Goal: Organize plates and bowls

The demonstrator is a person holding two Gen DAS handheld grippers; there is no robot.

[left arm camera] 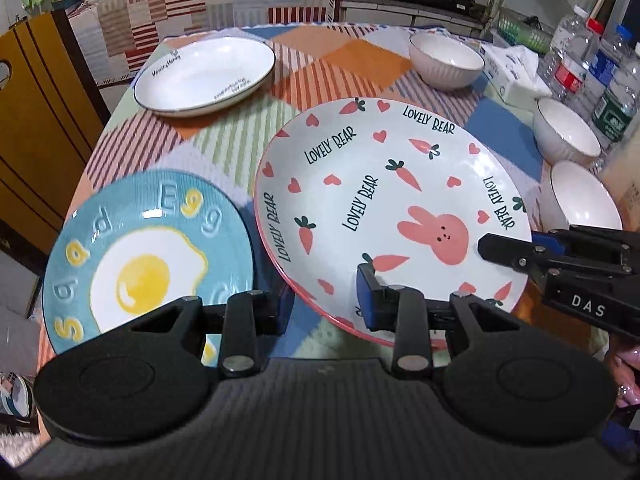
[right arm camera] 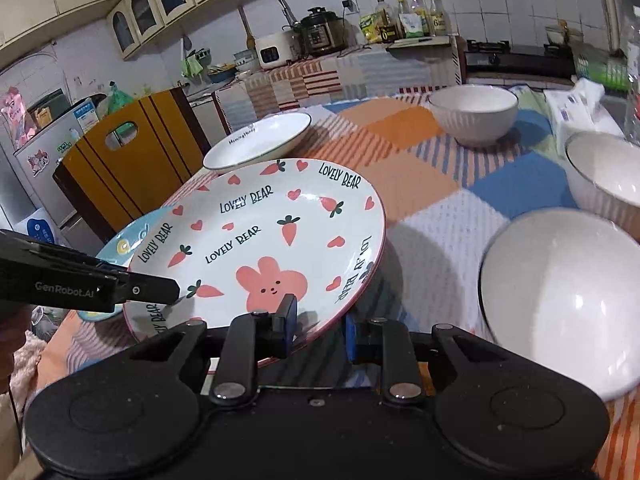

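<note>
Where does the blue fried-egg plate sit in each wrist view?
Left wrist view: the blue fried-egg plate fills the lower left, left of the rabbit plate.
Right wrist view: only a sliver of the blue fried-egg plate shows at mid-left, behind the rabbit plate's left rim.
Shared landmark: the white plate with dark lettering, beyond both on the table.

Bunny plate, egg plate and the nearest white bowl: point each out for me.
Bunny plate (left arm camera: 436, 236), left wrist view, on the pink rabbit's face.
Egg plate (left arm camera: 144, 276), left wrist view, on the yellow yolk.
Nearest white bowl (right arm camera: 568, 300), right wrist view, on its inner wall.
</note>
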